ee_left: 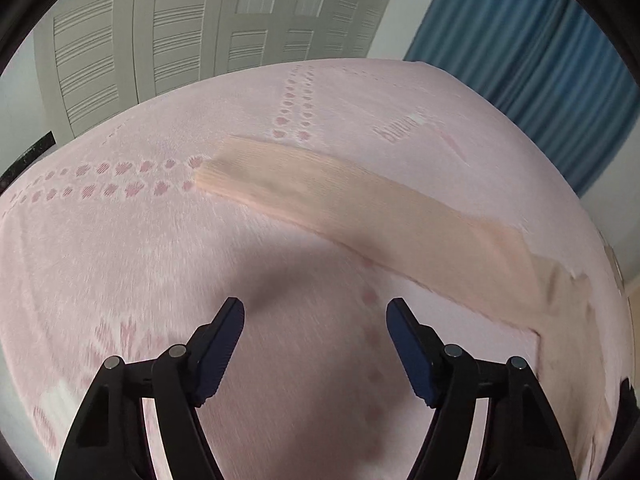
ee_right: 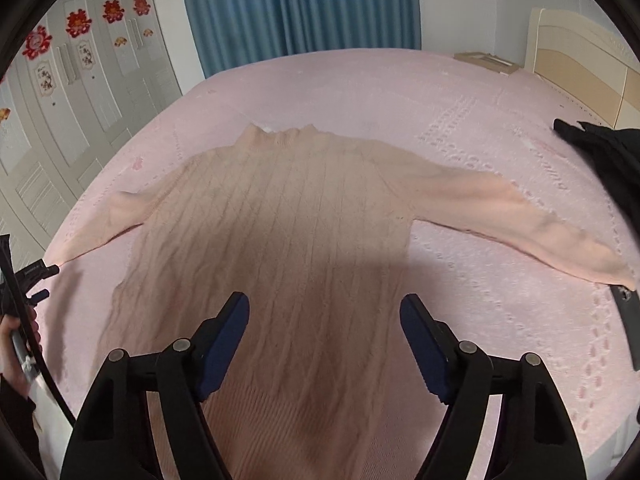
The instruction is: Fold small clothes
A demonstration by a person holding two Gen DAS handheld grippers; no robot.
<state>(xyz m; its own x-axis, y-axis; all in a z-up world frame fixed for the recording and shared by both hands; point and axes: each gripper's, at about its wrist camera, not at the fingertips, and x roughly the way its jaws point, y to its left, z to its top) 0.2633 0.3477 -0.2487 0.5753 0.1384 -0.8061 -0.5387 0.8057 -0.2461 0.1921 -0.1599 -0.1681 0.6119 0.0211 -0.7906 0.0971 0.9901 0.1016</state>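
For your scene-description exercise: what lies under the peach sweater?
The peach sweater lies flat, sleeves spread, on a pink patterned bedspread. The bedspread shows all around it; the part beneath the sweater is covered and cannot be seen.

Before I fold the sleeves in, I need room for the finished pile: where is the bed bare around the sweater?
Bare pink bedspread lies below the right-picture sleeve, and between the collar and the curtain. In the left view, bedspread is free beside the other sleeve. Crowded: the far right edge, with a black garment.
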